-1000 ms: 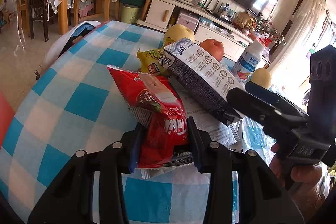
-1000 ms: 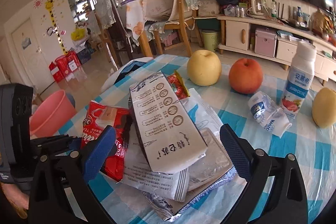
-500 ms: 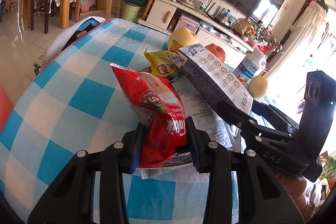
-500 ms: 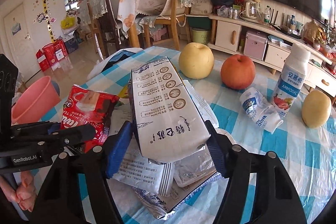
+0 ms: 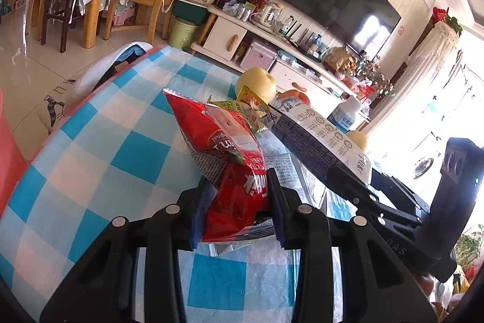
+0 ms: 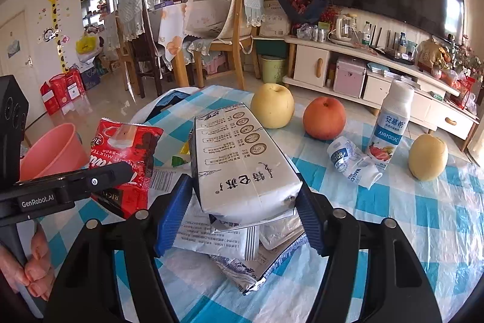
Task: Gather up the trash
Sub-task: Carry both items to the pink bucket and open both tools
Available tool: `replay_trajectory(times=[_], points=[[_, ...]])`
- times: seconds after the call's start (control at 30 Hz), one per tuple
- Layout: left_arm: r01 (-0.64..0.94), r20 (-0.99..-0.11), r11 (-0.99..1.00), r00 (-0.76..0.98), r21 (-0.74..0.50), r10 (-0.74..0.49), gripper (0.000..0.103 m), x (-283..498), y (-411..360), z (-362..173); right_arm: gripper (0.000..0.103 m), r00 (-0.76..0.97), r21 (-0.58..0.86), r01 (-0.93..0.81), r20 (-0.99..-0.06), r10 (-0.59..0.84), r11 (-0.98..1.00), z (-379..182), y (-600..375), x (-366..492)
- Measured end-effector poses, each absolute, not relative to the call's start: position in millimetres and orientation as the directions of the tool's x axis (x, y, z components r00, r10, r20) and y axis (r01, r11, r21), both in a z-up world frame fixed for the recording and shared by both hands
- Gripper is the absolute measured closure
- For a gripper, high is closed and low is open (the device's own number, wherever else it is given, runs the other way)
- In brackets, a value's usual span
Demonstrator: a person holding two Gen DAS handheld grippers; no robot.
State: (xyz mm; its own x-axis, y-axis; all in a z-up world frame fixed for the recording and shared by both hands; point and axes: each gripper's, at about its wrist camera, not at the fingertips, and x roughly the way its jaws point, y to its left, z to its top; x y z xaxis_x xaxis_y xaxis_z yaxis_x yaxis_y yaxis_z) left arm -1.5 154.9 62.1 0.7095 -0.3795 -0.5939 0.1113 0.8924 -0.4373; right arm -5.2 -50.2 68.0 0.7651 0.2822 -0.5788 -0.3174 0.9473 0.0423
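Pick-up step: left gripper (image 5: 237,211) clamps red packet (image 5: 233,159), lifted off bench (image 5: 90,147) at near left; right gripper (image 6: 239,217), jaws just closed in, pinches white carton (image 6: 242,159) above the wrapper pile (image 6: 242,250). Next, by my judgement: carry both to pink bin (image 6: 48,150), left of bench. Blue-check cloth; fruit (image 6: 323,118) and bottle (image 6: 391,123) far right; living room, TV behind
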Motion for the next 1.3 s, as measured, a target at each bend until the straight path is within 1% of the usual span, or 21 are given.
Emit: replay_trajectory(times=[0.27, 0.43, 0.53, 0.73, 0.93, 1.1, 1.17, 1.3], points=[[0.092, -0.565, 0.886, 0.739, -0.455, -0.366, 0.065, -7, 175, 71, 0.035, 0.775, 0.048, -0.296, -0.571, 0.269, 0.954, 75, -40, -21], [0.062, -0.542, 0.895, 0.776, -0.442, -0.322, 0.065, -12, 195, 81, 0.035, 0.775, 0.076, -0.294, -0.564, 0.284, 0.953, 82, -27, -29], [0.021, -0.53, 0.906, 0.806, -0.422, -0.265, 0.065, -16, 209, 87, 0.035, 0.776, 0.079, -0.316, -0.552, 0.305, 0.946, 88, -11, -34], [-0.125, -0.522, 0.894, 0.842, -0.431, -0.134, 0.065, -22, 255, 93, 0.035, 0.744, 0.093, -0.392, -0.552, 0.375, 0.915, 95, 36, -44], [-0.343, -0.539, 0.819, 0.841, -0.459, 0.05, 0.065, -28, 319, 93, 0.035, 0.694, 0.116, -0.49, -0.549, 0.467, 0.864, 104, 100, -47], [-0.521, -0.577, 0.714, 0.792, -0.468, 0.2, 0.065, -37, 379, 87, 0.035, 0.642, 0.096, -0.575, -0.562, 0.521, 0.812, 111, 160, -45], [-0.578, -0.6, 0.669, 0.763, -0.466, 0.241, 0.065, -41, 400, 83, 0.035, 0.622, 0.086, -0.6, -0.575, 0.531, 0.796, 110, 183, -42], [-0.653, -0.633, 0.58, 0.722, -0.488, 0.28, 0.065, -51, 437, 76, 0.035, 0.582, 0.078, -0.64, -0.6, 0.549, 0.764, 104, 221, -37]])
